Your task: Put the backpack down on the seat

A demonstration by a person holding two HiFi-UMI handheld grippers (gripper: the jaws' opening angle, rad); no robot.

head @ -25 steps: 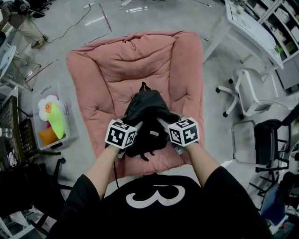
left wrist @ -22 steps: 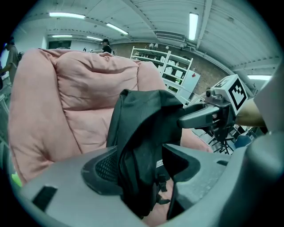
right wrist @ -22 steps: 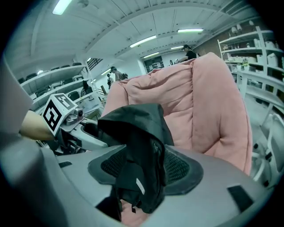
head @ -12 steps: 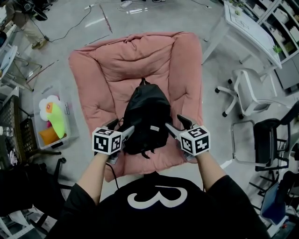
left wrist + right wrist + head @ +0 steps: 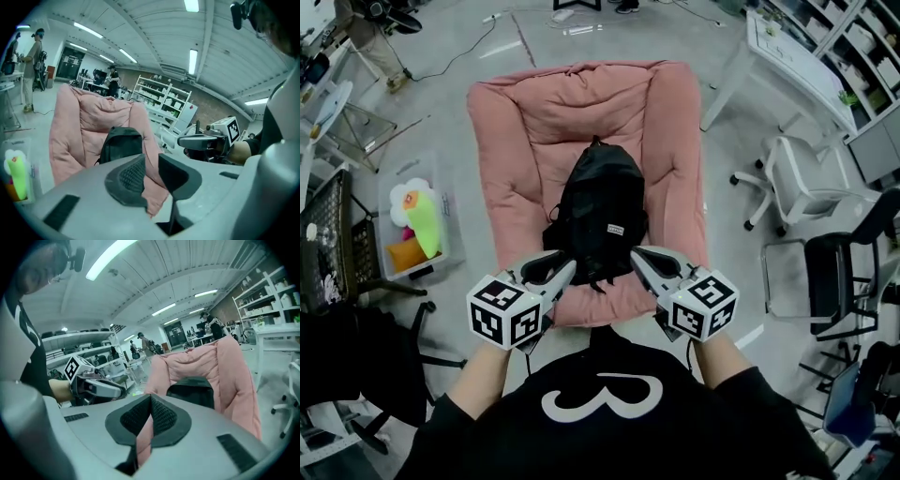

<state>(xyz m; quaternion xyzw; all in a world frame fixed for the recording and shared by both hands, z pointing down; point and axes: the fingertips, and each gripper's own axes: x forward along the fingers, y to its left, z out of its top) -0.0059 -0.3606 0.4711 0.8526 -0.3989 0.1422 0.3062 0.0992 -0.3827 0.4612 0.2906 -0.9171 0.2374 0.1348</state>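
On the pink padded seat (image 5: 511, 141), just ahead of both tongs, a black fabric backpack (image 5: 598, 211), lying between the lines of the two and touching neither. Left tongs (image 5: 546, 272) near the bag's lower left corner, tips angled inward toward it; jaws narrow and closing, nothing between them, only pink cushion in the gap beyond. Right tongs (image 5: 649, 264) near the bag's lower right corner, mirrored and likewise angled inward; jaws closed tip to tip, empty. Both held over the seat's front edge, well apart from each other. Left forearm (image 5: 483, 375) and right forearm (image 5: 719, 349) bare, reaching forward and spread slightly outward.
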